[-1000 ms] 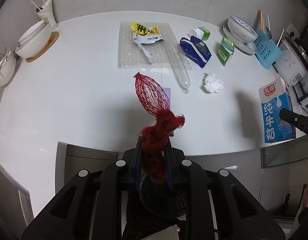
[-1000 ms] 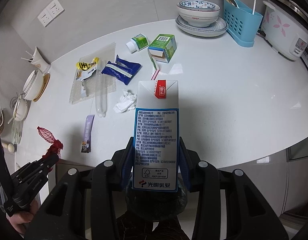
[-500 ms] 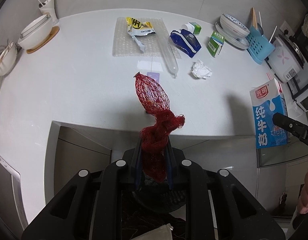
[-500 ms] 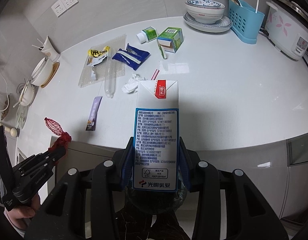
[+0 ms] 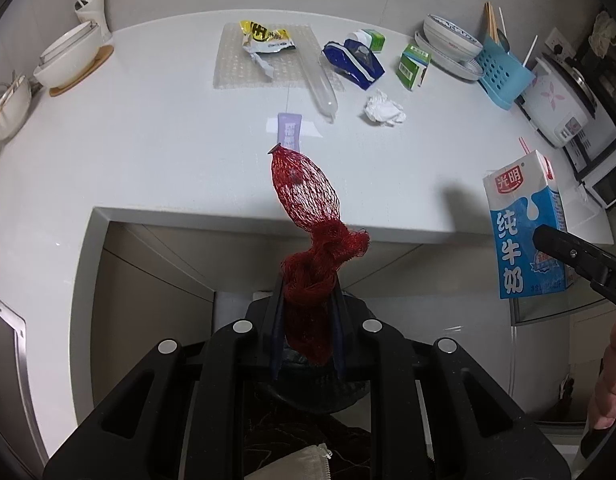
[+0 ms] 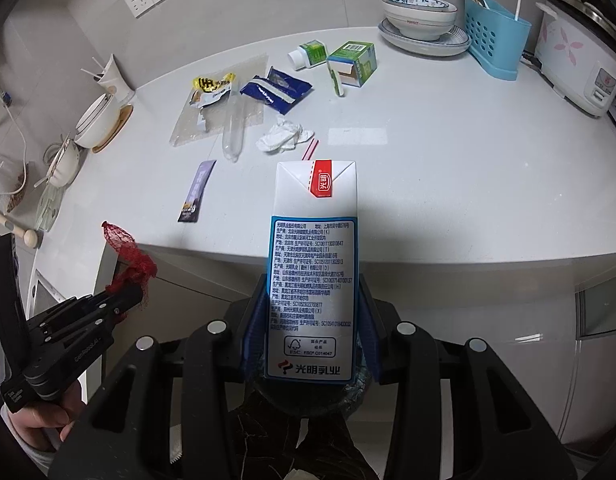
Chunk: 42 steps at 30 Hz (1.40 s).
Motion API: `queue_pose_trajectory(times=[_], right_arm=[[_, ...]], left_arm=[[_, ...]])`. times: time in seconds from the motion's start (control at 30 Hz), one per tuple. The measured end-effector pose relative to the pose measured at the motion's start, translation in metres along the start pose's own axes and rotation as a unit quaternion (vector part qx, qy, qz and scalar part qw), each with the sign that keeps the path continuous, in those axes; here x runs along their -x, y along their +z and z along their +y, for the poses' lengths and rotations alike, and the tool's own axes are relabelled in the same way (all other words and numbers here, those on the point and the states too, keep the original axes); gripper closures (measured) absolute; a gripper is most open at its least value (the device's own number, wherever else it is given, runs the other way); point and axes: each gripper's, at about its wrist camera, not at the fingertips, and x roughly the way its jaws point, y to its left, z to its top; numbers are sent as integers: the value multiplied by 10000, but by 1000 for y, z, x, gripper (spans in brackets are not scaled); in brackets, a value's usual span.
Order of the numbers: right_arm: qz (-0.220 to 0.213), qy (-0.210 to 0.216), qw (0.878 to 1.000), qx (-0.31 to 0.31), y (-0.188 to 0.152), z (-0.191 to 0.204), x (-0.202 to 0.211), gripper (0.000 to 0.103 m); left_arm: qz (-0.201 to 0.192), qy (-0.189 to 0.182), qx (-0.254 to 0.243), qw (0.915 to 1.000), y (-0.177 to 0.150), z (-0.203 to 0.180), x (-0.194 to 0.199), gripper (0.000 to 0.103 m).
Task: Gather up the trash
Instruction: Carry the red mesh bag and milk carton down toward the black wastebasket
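My left gripper (image 5: 307, 292) is shut on a red mesh net (image 5: 308, 196), which sticks up from between its jaws, off the front edge of the white counter (image 5: 168, 152). My right gripper (image 6: 312, 288) is shut on an upright blue-and-white milk carton (image 6: 314, 248), also off that edge. On the counter lie a yellow snack wrapper (image 5: 264, 36), a blue wrapper (image 5: 354, 62), a clear plastic tube (image 5: 320, 80), a crumpled tissue (image 5: 384, 108), a purple sachet (image 5: 289, 130), a green box (image 5: 414, 66) and a small green bottle (image 5: 370, 38).
White bowls (image 5: 68, 60) stand at the counter's far left. A stacked bowl and plate (image 5: 448, 40), a blue utensil basket (image 5: 504, 76) and a rice cooker (image 5: 556, 104) stand at the far right. Grey cabinet fronts (image 5: 156, 264) lie below the edge. Dark wrinkled material (image 6: 268, 432) lies under the jaws.
Both grippers have drawn back from the counter, so its front edge and the cabinets below now show more. The net and the carton stay held as before.
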Motion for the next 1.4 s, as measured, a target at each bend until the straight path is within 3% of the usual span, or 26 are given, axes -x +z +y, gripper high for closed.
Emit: queue_pose_trajectory(times=[0.77,1.4], right_arm=[[127,343,9983,452,-58,1,-22,64],[573,262,9978,193,-86,-25,-79,64]], left_arm=[[83,-111,-106,9998,-39,-4,-27,85],[156,-177,-278,9993,-59,-9,-73,85]])
